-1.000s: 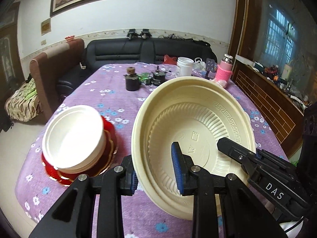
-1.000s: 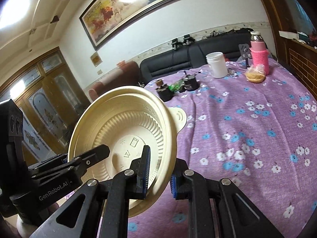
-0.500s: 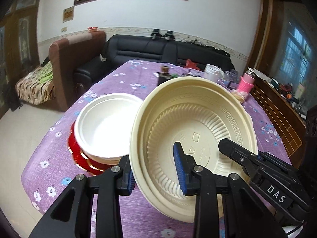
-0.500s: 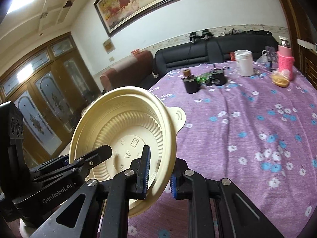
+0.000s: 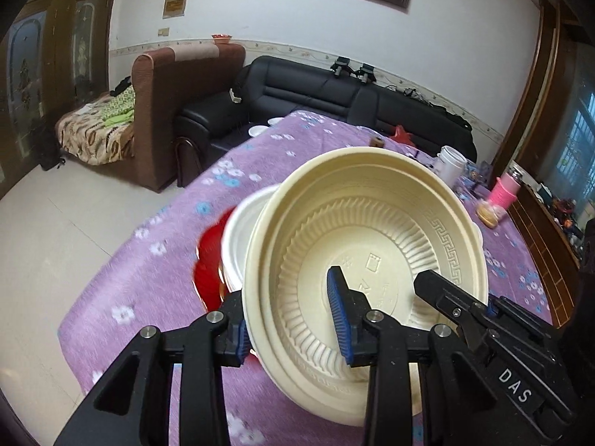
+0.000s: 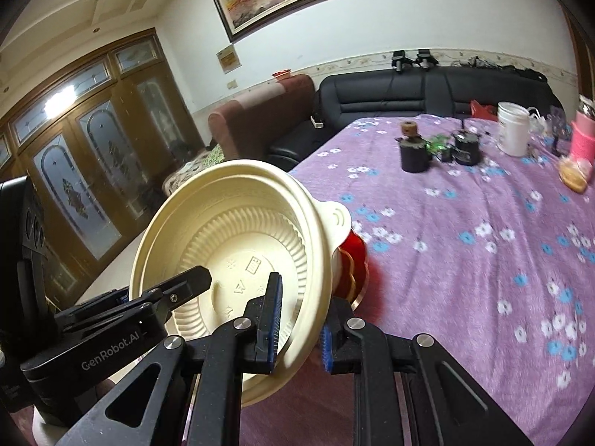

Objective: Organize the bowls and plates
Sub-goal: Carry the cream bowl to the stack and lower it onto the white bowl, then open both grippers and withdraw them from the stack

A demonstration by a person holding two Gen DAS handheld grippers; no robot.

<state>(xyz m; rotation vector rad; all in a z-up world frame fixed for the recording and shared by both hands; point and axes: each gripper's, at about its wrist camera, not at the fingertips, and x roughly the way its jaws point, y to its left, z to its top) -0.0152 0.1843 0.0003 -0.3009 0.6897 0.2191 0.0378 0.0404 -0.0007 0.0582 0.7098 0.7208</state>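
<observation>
**Cream bowl arrives over the stack as the left grip loosens**

In the left wrist view, the red plates (image 5: pixel 208 271) sit at centre-left on the purple flowered surface (image 5: pixel 156 278), with a white bowl (image 5: pixel 241 238) nested on top of them. A second ago that stack lay well off to the lower left of the frame; now the large cream bowl (image 5: pixel 372 245) overlaps it, tilted and carried above it. The left hand-held gripper (image 5: pixel 293 323) straddles the cream bowl's near rim, one blue pad inside and one outside. Its jaws have just been opening, with the rim between them, and a gap now shows on the inner side, so the hold looks released.

Further right in the same frame, the right hand-held gripper (image 5: pixel 446 297) reaches in over the far rim.

In the right wrist view, the cream bowl (image 6: pixel 238 245) fills the lower left, and the right hand-held gripper (image 6: pixel 297 319) stays narrow, clamped on its rim. The red plates (image 6: pixel 355 260) peek out just behind it.

Judging from this, the bowl is about to be lowered onto the stack, carried by the right side alone.
</observation>
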